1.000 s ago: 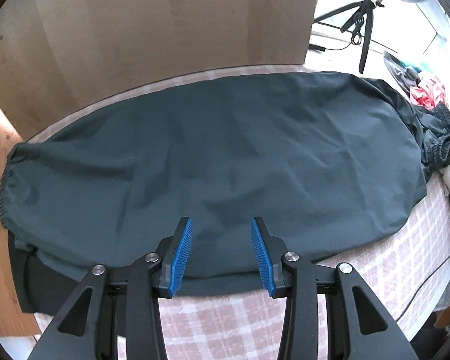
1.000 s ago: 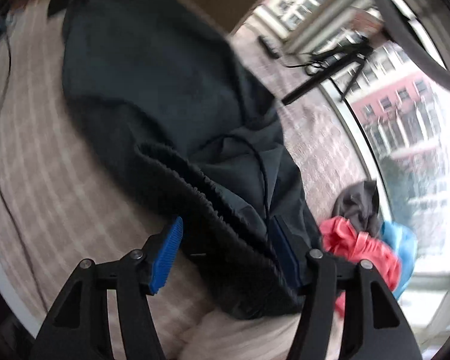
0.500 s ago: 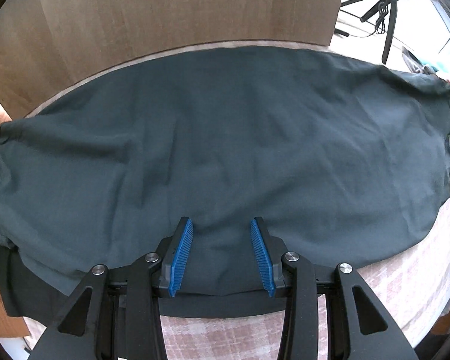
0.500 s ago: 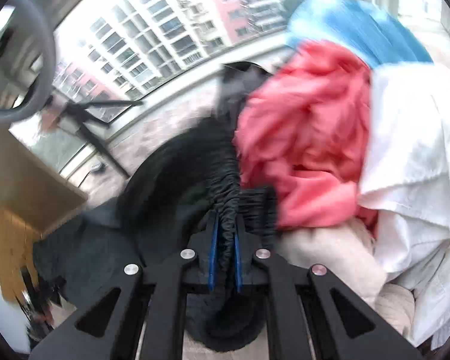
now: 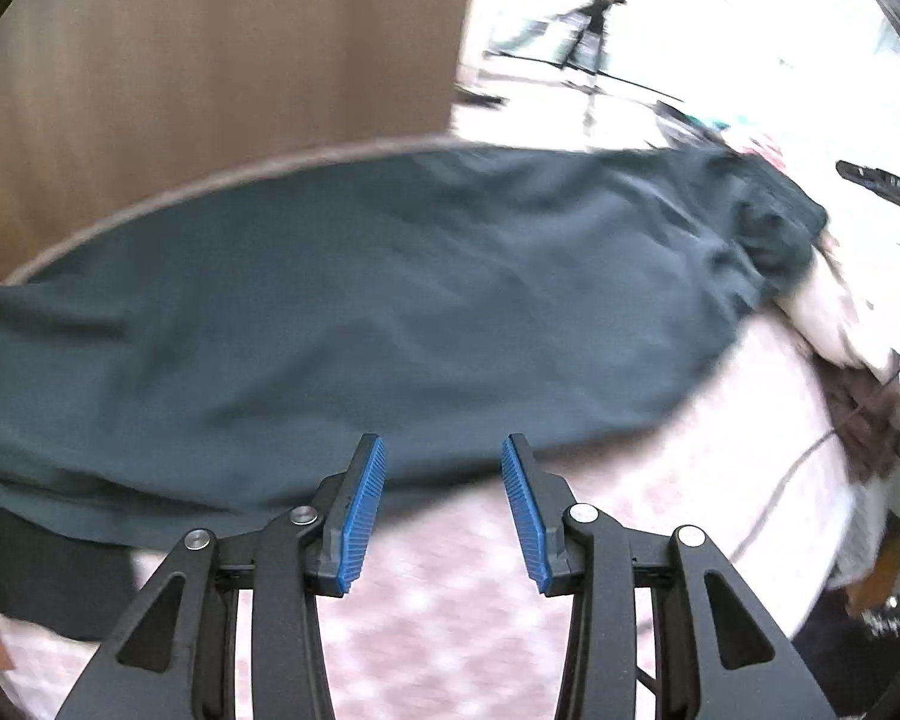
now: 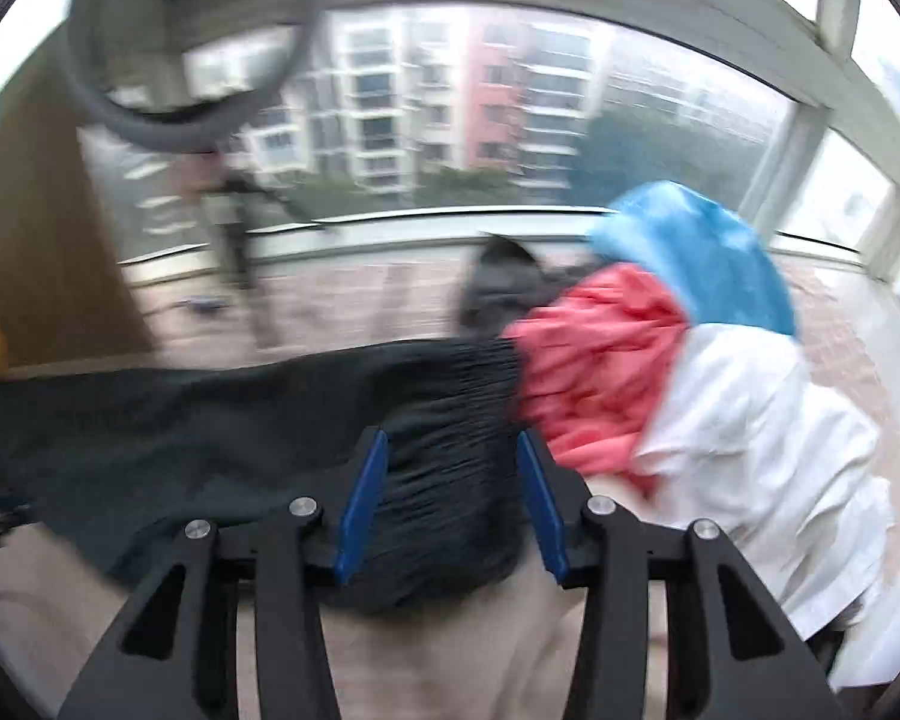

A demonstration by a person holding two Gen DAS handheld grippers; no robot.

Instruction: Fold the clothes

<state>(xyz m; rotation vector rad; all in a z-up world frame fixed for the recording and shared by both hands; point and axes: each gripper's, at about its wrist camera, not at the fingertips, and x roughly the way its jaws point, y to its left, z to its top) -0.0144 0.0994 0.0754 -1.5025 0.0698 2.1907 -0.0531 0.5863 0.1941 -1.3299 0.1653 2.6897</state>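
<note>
Trousers (image 5: 390, 312), dark green, spread flat across checked cloth (image 5: 450, 600), gathered waistband (image 6: 456, 420) at pile of clothes (image 6: 660, 372). Left gripper (image 5: 443, 504) part open over near edge, holding nothing. Right gripper (image 6: 450, 504) jaws just opening, waistband loose between pads, no longer pinched.

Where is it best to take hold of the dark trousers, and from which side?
Probably at the gathered elastic waistband of the dark trousers, coming from the open end beside the clothes pile. That ribbed edge is thick and bunched, and already lies between the right hand-held gripper, whose jaws have just been opening.
</note>
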